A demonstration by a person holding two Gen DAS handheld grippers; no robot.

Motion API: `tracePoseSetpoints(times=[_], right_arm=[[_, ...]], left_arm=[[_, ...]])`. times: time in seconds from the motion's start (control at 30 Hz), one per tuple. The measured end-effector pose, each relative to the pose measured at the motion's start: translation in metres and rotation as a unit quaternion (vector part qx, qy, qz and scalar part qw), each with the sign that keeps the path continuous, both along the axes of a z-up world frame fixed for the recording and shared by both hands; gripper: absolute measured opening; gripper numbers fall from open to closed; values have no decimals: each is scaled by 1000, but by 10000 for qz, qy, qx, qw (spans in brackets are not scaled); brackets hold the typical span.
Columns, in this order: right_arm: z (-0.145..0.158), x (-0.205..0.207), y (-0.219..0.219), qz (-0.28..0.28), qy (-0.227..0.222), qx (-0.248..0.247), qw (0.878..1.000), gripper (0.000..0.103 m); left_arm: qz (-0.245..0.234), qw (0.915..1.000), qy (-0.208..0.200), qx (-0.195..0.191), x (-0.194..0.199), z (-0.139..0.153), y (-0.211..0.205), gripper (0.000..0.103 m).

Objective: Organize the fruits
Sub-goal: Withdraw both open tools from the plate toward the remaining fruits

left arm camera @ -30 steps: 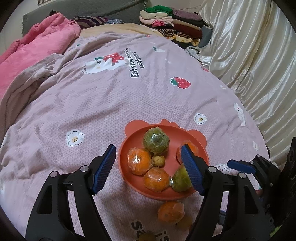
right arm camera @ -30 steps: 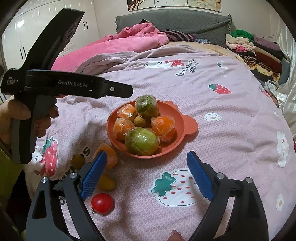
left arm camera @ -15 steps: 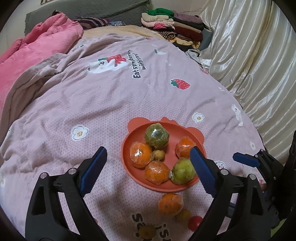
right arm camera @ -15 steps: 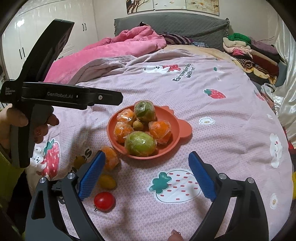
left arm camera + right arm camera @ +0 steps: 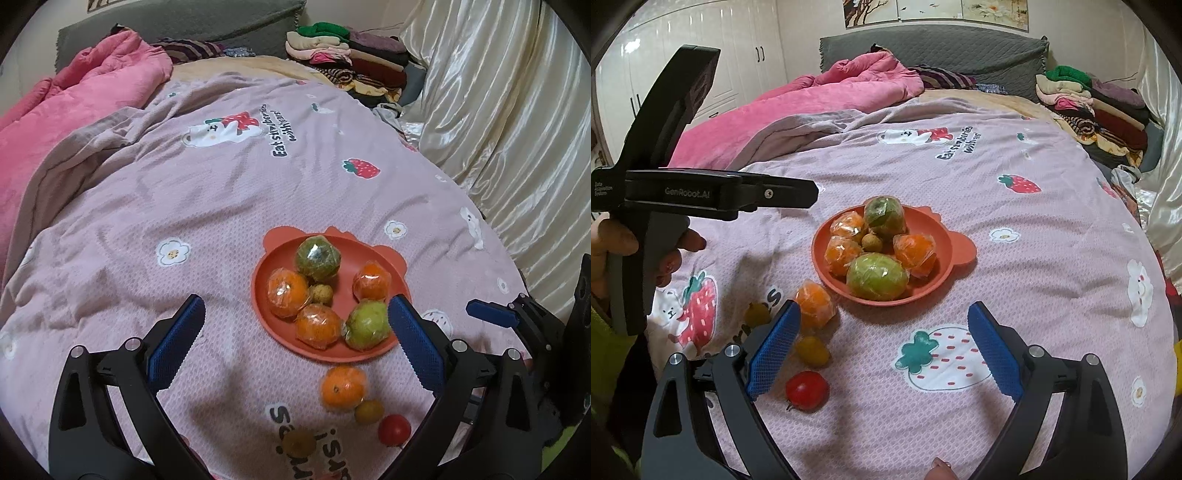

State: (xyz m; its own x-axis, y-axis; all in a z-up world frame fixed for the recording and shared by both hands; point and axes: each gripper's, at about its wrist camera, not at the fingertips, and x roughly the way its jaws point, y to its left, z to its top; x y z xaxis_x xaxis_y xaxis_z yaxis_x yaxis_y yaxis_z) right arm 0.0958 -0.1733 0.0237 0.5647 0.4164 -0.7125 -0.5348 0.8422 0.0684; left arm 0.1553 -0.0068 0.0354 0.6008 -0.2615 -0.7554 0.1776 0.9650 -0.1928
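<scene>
An orange bear-eared plate on the pink bedspread holds three wrapped oranges, two wrapped green fruits and a small brown fruit. In front of it lie a wrapped orange, a yellow fruit, a red tomato and an olive fruit. My left gripper hovers over the plate's near edge; its jaws are opening and grip nothing. My right gripper stands open and empty, just short of the plate.
A pink quilt is bunched at the bed's far left. Folded clothes are stacked at the far right. A shiny cream curtain hangs along the right side. A hand holds the left gripper's handle.
The left gripper's jaws have spread wider and it has drawn back from the plate, bringing the loose fruits into its view. The right gripper has barely moved.
</scene>
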Motion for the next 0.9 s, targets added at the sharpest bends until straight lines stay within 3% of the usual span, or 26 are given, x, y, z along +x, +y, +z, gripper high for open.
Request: tracePoseSetpoints(times=[0.73, 0.8, 0.9], right_arm=[[-30, -37, 19, 392, 431, -62, 9983, 90], [-33, -40, 20, 398, 473, -55, 9981, 81], [-40, -43, 23, 440, 572, -82, 9974, 76]], left_arm=[[-13, 9998, 170, 91, -40, -17, 9, 93], [-9, 9997, 196, 122, -42, -19, 8, 93], [0, 9996, 259, 146, -45, -23, 8, 93]])
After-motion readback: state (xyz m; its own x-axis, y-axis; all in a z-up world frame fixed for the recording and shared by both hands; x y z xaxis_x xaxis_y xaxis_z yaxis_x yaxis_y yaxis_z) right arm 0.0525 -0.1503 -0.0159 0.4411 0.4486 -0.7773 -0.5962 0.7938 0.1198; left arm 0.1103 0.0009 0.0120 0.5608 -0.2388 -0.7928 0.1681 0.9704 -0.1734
